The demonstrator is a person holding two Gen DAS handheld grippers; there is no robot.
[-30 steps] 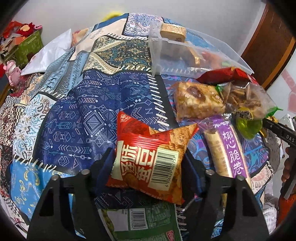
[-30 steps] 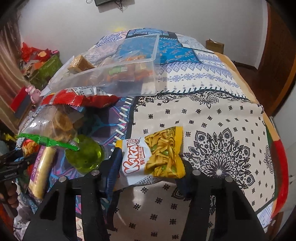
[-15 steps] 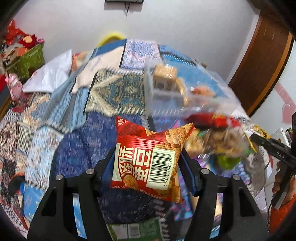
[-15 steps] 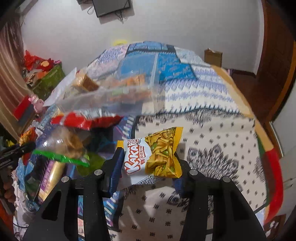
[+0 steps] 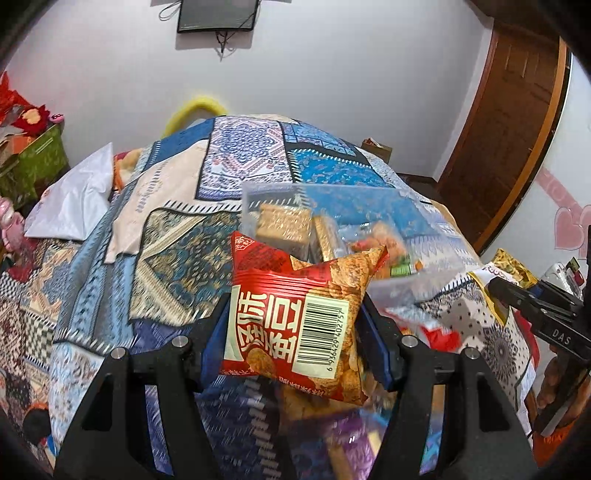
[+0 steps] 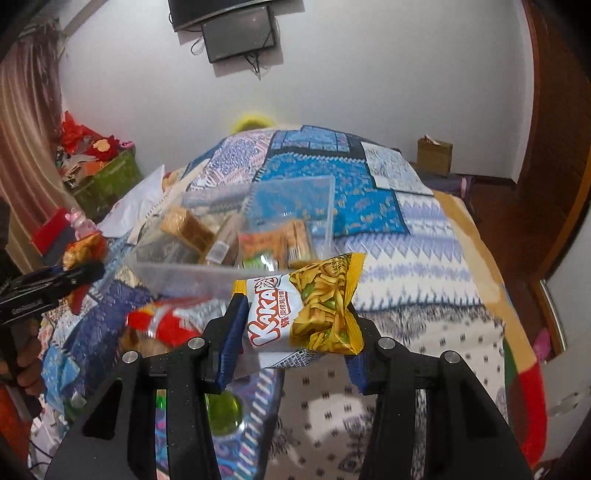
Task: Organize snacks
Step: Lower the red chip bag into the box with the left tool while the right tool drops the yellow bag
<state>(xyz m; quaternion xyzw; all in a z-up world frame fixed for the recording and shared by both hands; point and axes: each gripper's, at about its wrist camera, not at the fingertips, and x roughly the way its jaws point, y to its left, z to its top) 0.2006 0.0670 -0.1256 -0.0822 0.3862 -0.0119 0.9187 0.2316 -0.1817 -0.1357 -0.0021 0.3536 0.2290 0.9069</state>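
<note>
- Snacks are split between your two grippers, the clear plastic bin [image 5: 280, 199] and the bed's patchwork cover [image 5: 177, 258].
- Your left gripper [image 5: 295, 332] pinches a red packet [image 5: 295, 314] with a barcode between its blue pads [image 5: 375, 347]; the packet hangs in the air above the cover, in front of the bin's near wall.
- Your right gripper [image 6: 295, 325] clamps a yellow-and-white Kaka bag [image 6: 306, 306], held up just before the bin's near corner.
- The bin holds several wrapped snacks, among them a tan block [image 6: 186, 227] at its left end and orange packets [image 6: 275, 242] in the middle.
- Below the bin's front wall, a red-and-white packet [image 6: 166, 321] lies on the cover, blurred.
- A green round item [image 6: 223, 413] sits on the cover beneath your right gripper.
- A dark screen [image 6: 240, 33] hangs on the white wall.
</note>
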